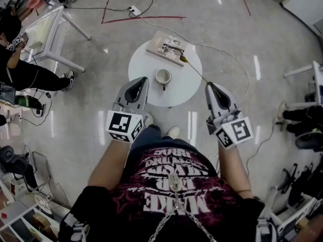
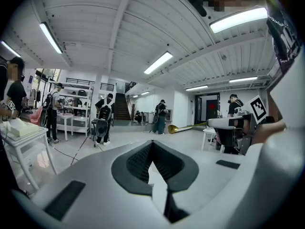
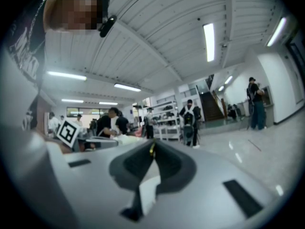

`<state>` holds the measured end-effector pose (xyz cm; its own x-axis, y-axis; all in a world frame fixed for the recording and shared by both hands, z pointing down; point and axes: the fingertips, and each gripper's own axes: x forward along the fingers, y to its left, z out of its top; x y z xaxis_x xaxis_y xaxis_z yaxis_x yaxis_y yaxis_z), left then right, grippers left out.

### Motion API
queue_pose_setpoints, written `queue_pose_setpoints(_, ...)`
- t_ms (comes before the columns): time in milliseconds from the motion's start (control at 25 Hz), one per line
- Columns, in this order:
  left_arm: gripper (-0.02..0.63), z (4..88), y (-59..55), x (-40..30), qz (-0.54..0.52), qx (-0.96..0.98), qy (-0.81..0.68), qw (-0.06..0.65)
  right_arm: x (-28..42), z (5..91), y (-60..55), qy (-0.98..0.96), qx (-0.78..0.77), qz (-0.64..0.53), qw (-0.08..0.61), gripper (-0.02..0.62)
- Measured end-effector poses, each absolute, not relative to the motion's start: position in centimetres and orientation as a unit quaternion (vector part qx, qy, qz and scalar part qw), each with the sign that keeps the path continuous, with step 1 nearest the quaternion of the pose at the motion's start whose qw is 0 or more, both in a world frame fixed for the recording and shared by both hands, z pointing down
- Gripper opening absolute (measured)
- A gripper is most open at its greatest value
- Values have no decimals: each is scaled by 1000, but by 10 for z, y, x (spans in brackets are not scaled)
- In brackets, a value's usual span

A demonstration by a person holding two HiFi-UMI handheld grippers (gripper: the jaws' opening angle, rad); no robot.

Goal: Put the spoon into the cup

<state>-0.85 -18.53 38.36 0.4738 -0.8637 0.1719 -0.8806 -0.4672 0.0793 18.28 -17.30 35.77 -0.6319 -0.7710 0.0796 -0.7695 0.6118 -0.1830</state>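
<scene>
Bright ceiling tube lights [image 2: 238, 19], floor [image 1: 257, 67] glare streaks, fisheye edges w/ dark corners, bg soft.

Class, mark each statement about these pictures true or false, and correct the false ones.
1. The spoon lies inside the cup. False: the right hand-held gripper is shut on its handle, and the spoon is outside the cup.
2. The cup stands on a round white table. True.
3. The left hand-held gripper grips the cup. False: it is shut, empty and apart from the cup.
4. A flat package lies on the table beyond the cup. True.
</scene>
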Motion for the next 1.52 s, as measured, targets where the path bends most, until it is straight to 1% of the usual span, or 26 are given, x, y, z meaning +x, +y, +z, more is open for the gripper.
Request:
queue_pose_setpoints(600, 25, 380, -221, -26, 46, 867, -490, 80, 166, 356, -200, 885, -454, -99, 1, 35)
queue_pose_setpoints(1160, 25, 384, -268, -72, 35, 882, -461, 90, 116, 351, -235, 871, -482, -92, -12, 35)
queue_pose_setpoints(1520, 25, 406, -290, -87, 29, 893, -435, 109, 96, 362, -246, 858, -503, -98, -32, 35)
